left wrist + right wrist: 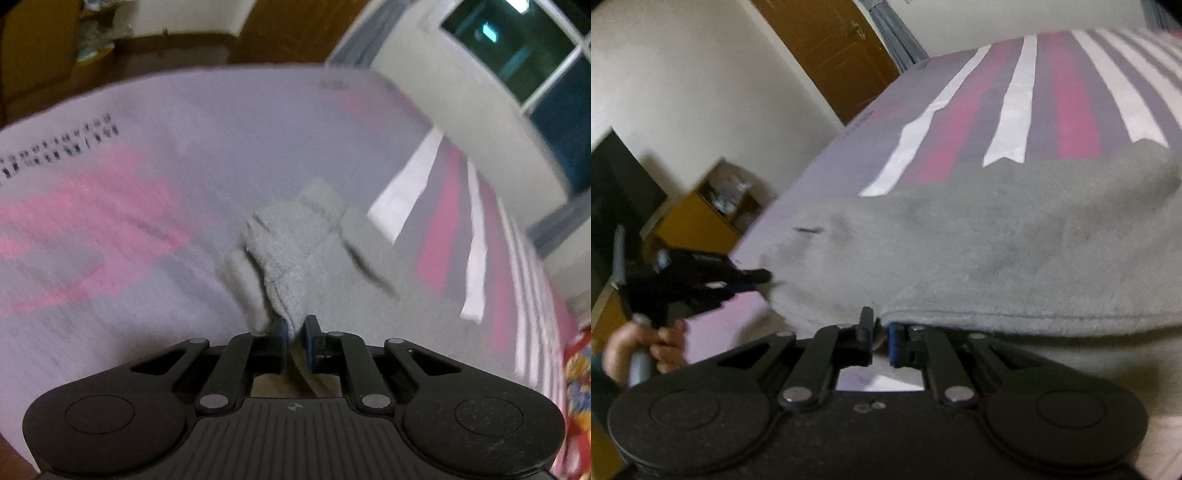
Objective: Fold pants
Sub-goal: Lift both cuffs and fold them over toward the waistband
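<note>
Pants [979,251] pinched by both grippers, left [294,330] at nine o'clock, right [880,332] clamping hem, stretched for folding

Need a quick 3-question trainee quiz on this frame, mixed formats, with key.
1. True or false: the left gripper has its fingers closed on a bunched part of the grey pants.
2. Multiple choice: in the right wrist view, the right gripper pinches the pants at A) a loose drawstring, B) a stitched edge, C) a pocket button.
3. Fill in: the pants are held over a bedsheet with white, grey and ____ stripes.

Key: 1 true; 2 B; 3 pink.
</note>
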`<action>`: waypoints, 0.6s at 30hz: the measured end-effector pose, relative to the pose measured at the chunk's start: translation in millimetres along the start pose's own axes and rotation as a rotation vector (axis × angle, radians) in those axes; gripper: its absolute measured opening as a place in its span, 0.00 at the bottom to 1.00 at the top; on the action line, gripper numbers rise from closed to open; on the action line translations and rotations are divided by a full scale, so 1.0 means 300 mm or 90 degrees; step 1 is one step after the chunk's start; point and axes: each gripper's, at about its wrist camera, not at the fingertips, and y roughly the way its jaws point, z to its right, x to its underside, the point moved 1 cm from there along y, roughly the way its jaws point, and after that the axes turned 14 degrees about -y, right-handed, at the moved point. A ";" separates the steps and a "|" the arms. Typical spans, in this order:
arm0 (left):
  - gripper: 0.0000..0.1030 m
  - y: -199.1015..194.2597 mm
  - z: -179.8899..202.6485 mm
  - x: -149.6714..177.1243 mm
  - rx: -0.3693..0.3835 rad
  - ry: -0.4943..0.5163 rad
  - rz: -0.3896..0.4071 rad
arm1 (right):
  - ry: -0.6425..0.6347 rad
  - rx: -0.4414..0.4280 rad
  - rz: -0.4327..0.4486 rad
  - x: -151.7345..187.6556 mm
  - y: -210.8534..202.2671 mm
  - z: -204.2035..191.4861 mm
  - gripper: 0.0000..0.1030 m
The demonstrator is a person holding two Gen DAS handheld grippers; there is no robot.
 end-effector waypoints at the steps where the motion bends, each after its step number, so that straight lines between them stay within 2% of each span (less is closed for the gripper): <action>1: 0.10 0.026 -0.007 0.017 -0.014 0.007 -0.013 | 0.005 0.011 -0.012 0.015 0.019 0.014 0.07; 2: 0.10 0.043 -0.010 0.035 -0.025 0.018 -0.011 | 0.010 0.024 -0.023 0.025 0.044 0.026 0.08; 3: 0.10 0.058 -0.011 0.049 -0.036 0.033 -0.006 | 0.003 0.044 -0.040 0.041 0.064 0.040 0.16; 5: 0.10 0.069 -0.003 0.068 -0.051 0.038 -0.004 | 0.025 0.039 -0.073 0.068 0.089 0.075 0.20; 7: 0.10 0.033 0.019 0.077 -0.054 0.045 0.009 | 0.062 0.024 -0.056 0.067 0.052 0.098 0.30; 9: 0.10 -0.019 0.053 0.094 -0.045 0.068 0.023 | 0.061 0.021 -0.038 0.060 -0.004 0.103 0.36; 12: 0.10 -0.079 0.101 0.131 -0.022 0.103 0.025 | 0.071 0.025 -0.022 0.081 -0.091 0.139 0.36; 18: 0.10 -0.022 0.250 0.275 -0.023 0.174 -0.032 | 0.128 0.120 -0.009 0.171 -0.273 0.337 0.39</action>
